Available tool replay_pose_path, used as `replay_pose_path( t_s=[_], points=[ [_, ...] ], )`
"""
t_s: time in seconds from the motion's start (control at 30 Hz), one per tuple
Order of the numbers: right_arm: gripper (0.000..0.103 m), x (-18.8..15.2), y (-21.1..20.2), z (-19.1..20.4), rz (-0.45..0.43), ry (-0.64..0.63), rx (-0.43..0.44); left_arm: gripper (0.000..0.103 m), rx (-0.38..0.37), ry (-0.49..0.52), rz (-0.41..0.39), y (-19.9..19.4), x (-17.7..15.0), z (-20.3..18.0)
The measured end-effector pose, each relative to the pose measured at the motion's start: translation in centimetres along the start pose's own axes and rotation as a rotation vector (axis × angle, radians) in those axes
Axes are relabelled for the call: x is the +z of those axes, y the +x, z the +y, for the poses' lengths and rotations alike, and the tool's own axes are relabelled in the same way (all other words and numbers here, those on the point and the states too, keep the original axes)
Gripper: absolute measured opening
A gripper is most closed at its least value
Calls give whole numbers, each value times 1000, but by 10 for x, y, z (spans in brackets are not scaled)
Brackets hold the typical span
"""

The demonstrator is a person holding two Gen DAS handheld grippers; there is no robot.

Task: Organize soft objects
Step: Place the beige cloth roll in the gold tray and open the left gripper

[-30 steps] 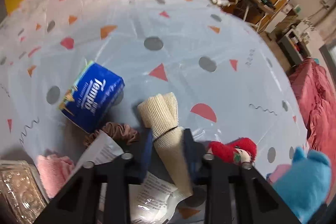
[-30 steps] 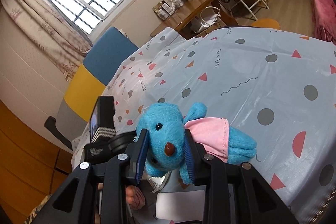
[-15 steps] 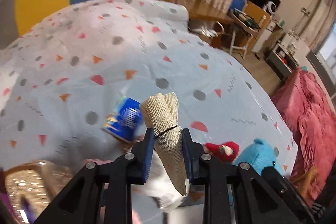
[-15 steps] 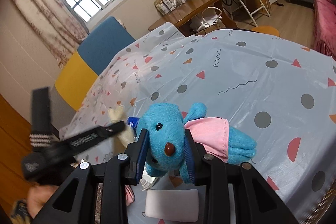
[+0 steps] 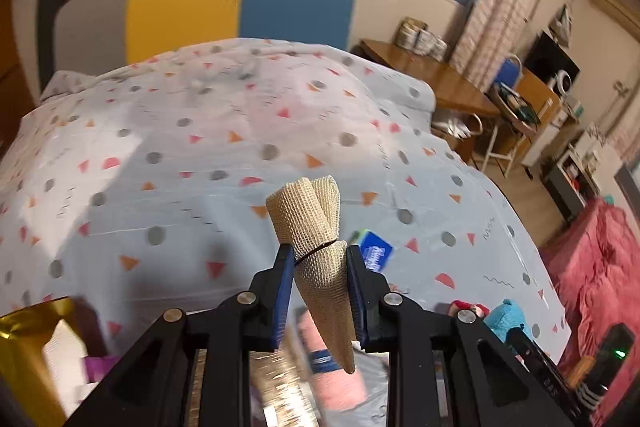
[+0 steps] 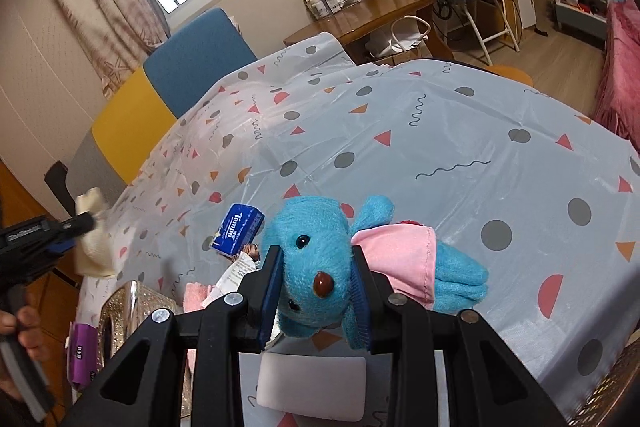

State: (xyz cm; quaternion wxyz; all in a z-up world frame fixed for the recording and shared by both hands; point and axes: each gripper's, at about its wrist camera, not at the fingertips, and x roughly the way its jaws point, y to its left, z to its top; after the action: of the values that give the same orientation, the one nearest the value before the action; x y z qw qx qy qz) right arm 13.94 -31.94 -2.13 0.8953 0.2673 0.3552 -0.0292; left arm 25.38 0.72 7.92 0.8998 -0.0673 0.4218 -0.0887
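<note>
My left gripper (image 5: 318,259) is shut on a beige mesh cloth roll (image 5: 310,223) tied with a thin black band, held well above the patterned bed cover (image 5: 180,187). In the right wrist view that same left gripper (image 6: 82,221) shows at the far left, blurred, with the beige cloth roll (image 6: 94,243). My right gripper (image 6: 314,263) is shut on the head of a blue plush dog (image 6: 308,227) in a pink dress; its body hangs to the right. A blue tissue pack (image 6: 238,229) lies on the cover behind the plush.
A glittery gold box (image 6: 124,307) and a purple packet (image 6: 82,355) sit at the lower left. A pink cloth (image 6: 196,295), a paper label (image 6: 236,275) and a white sponge (image 6: 312,387) lie near me. A red plush (image 5: 466,307) lies on the cover. A hand (image 6: 20,323) grips the left tool.
The left gripper has risen and swung away from the cluttered spot with the beige roll; the tissue pack now looks small and far below. The right gripper has rolled a little, still holding the plush.
</note>
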Motion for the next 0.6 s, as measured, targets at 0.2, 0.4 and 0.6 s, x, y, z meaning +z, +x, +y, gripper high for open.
replay_pose_path(
  t_s=[0.2, 0.4, 0.6],
  points=[
    [32, -2, 2, 6, 8, -33, -22, 26, 62, -64, -64, -45, -5, 53],
    [32, -4, 7, 14, 25, -82, -44, 26, 110, -116, -153, -100, -28, 107],
    [32, -8, 12, 21, 47, -127, -69, 27, 193, -155, -228, -146, -72, 164]
  ],
)
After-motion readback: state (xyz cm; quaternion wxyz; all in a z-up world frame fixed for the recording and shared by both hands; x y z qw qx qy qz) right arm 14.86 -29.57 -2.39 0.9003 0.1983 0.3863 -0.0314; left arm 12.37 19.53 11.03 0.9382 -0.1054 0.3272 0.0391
